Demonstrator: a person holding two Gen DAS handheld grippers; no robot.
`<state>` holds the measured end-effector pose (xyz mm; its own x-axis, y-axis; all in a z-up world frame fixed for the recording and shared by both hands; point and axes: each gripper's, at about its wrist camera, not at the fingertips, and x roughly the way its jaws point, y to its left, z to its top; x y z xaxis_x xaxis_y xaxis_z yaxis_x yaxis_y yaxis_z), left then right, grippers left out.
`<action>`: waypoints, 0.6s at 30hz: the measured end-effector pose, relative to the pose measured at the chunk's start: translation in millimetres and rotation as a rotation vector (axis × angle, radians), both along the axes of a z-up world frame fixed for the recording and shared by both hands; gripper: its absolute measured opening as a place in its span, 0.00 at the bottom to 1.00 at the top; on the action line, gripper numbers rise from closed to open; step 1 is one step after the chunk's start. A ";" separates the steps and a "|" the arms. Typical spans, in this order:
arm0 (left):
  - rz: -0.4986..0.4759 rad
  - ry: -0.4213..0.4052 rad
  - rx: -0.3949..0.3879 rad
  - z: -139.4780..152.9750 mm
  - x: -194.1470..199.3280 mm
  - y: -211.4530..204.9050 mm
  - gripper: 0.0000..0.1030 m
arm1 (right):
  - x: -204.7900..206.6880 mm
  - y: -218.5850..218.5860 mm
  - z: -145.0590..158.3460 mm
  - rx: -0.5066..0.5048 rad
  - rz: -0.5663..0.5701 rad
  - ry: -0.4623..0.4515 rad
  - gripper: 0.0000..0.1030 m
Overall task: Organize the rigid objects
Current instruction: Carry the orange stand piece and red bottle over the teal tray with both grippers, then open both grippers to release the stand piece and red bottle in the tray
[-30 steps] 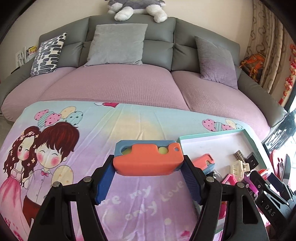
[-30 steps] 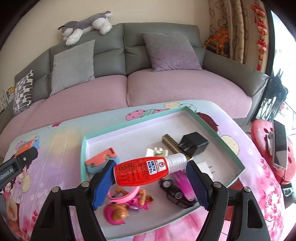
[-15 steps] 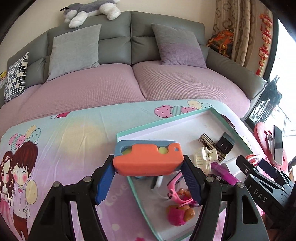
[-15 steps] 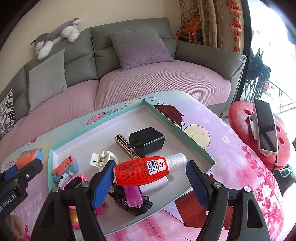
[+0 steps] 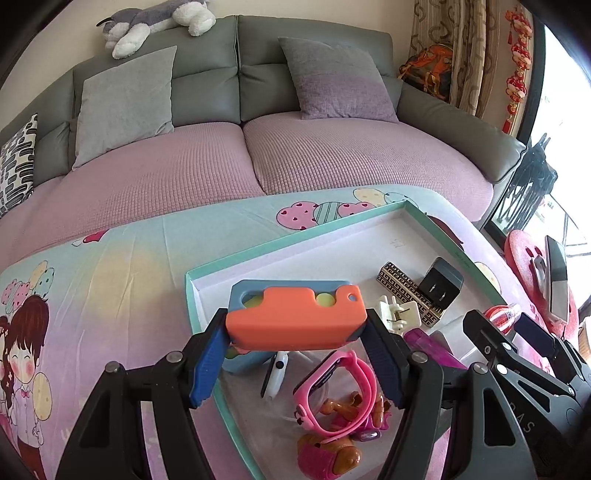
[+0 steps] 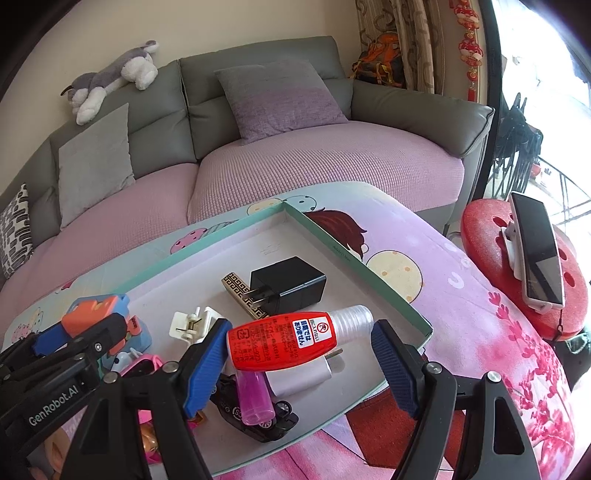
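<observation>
Left tool clenched on an orange-and-blue block, blue pads pressed on both ends, block held crosswise above the near-left corner of the tray. Right tool grasping a red bottle with a clear cap. Bottle lies sideways between the jaws, left pad on its base; the cap end sits close to the right pad, contact there unclear. Bottle hangs over the tray's near edge.

Tray is shallow, teal-rimmed, white inside, set on the surface, which is covered in a cartoon-print cloth.

In the tray:
- black plug adapter, prongs pointing left, lying partly on a gold-and-black patterned bar
- white clip just left of the bar
- purple tube lying across a black toy car at the near edge
- white flat piece under the bottle, right beside the tube
- pink watch resting on a pink-and-brown toy figure, near-left part of the tray
- second blue-and-orange block under the left tool, mostly hidden
- small white-and-black piece between that block and the watch

Both tools close together, left one showing at the left edge of the right wrist view.

Off the surface to the right: red round stool with a phone in a white clamp. Behind: sofa, grey cushions, plush dog on the backrest.
</observation>
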<state>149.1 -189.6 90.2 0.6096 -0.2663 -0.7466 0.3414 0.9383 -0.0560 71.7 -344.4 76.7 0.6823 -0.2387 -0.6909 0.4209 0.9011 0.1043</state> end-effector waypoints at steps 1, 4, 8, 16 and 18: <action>-0.003 0.001 0.000 -1.4 0.7 -1.3 0.70 | 1.2 1.0 -0.4 -0.002 0.005 -0.002 0.78; -0.008 0.008 -0.005 -4.8 3.0 -4.1 0.70 | 2.8 3.5 -1.2 -0.019 0.010 -0.001 0.78; -0.006 0.025 -0.033 -7.8 7.0 -1.6 0.70 | 3.8 3.8 -2.7 -0.008 0.016 -0.001 0.78; 0.020 0.027 -0.037 -6.6 10.4 5.9 0.70 | 11.4 12.4 -8.1 -0.034 0.053 0.023 0.78; 0.029 0.026 -0.042 -5.4 11.2 10.0 0.70 | 12.5 13.7 -9.6 -0.031 0.057 0.028 0.78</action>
